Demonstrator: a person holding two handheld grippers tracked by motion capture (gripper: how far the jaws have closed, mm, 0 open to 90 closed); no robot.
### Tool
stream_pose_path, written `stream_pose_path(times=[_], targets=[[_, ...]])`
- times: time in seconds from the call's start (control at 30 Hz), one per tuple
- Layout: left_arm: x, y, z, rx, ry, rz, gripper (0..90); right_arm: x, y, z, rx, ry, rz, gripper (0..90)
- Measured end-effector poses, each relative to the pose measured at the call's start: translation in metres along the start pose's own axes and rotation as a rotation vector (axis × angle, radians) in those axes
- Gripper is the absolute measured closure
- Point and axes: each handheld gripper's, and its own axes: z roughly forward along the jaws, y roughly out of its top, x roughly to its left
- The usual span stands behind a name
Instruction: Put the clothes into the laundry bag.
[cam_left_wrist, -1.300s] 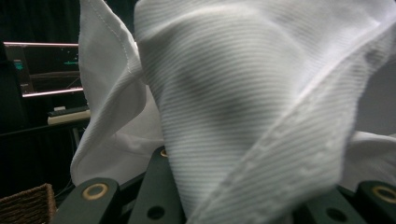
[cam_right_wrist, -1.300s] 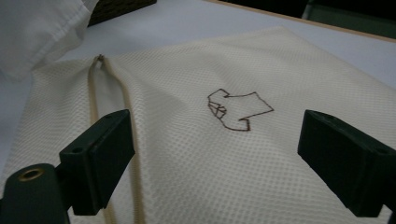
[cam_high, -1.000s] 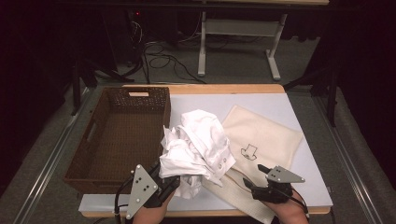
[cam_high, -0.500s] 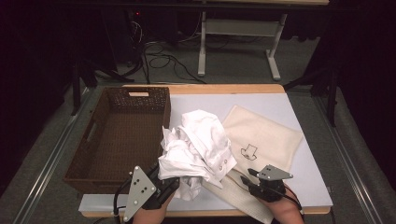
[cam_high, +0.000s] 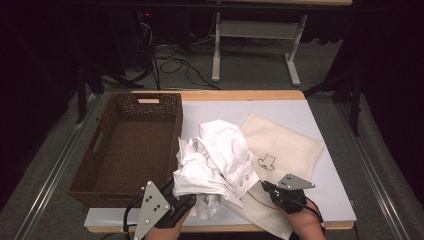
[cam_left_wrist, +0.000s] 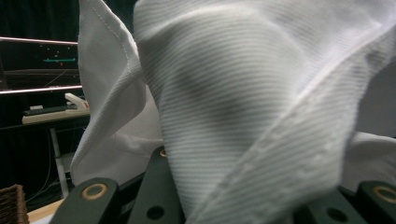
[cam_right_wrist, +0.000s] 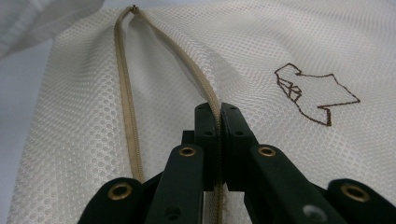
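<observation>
On the white table (cam_high: 310, 120), right of the wicker basket (cam_high: 125, 145): crumpled white shirt (cam_high: 217, 160), ribbed weave, stitched hems, a fold clamped in the left gripper (cam_high: 172, 207). Beside it, partly underneath: cream mesh laundry bag (cam_right_wrist: 261, 56), tan zipper (cam_right_wrist: 122, 93) gaping, brown shirt emblem (cam_right_wrist: 313, 93). Right gripper (cam_right_wrist: 219, 116) just closed, pinching the zipper edge.

It looks like a lab: a work table (cam_high: 320, 115) on dark carpet, tangled cables (cam_high: 170, 57) and a metal desk frame (cam_high: 255, 40) far behind the grippers.
</observation>
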Motion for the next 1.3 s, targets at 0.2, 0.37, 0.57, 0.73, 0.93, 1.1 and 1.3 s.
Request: stream_pose_path(times=[0.2, 0.37, 0.57, 0.73, 0.93, 1.1, 1.3], targets=[[-0.007, 0.004, -0.001, -0.013, -0.011, 0.015, 73.8, 0.008, 0.006, -0.002, -0.042, 0.019, 0.001, 88.5], [-0.013, 0.003, 0.000, -0.009, -0.033, 0.013, 73.9, 0.014, 0.011, 0.000, -0.068, 0.010, 0.002, 88.6], [-0.020, -0.016, 0.006, 0.056, -0.045, 0.022, 73.8, 0.005, 0.017, -0.003, -0.118, -0.004, 0.041, 88.7], [-0.024, -0.041, 0.018, 0.137, -0.047, 0.024, 73.8, 0.002, 0.024, -0.010, -0.179, -0.012, 0.067, 88.7], [-0.036, -0.070, 0.032, 0.242, -0.080, 0.024, 73.9, -0.002, 0.028, -0.016, -0.221, -0.021, 0.097, 88.7], [-0.045, -0.082, 0.038, 0.299, -0.110, 0.043, 73.9, -0.005, 0.031, -0.019, -0.248, -0.028, 0.104, 88.8], [-0.044, -0.081, 0.033, 0.301, -0.116, 0.031, 73.9, -0.009, 0.034, -0.020, -0.260, -0.032, 0.115, 88.8]])
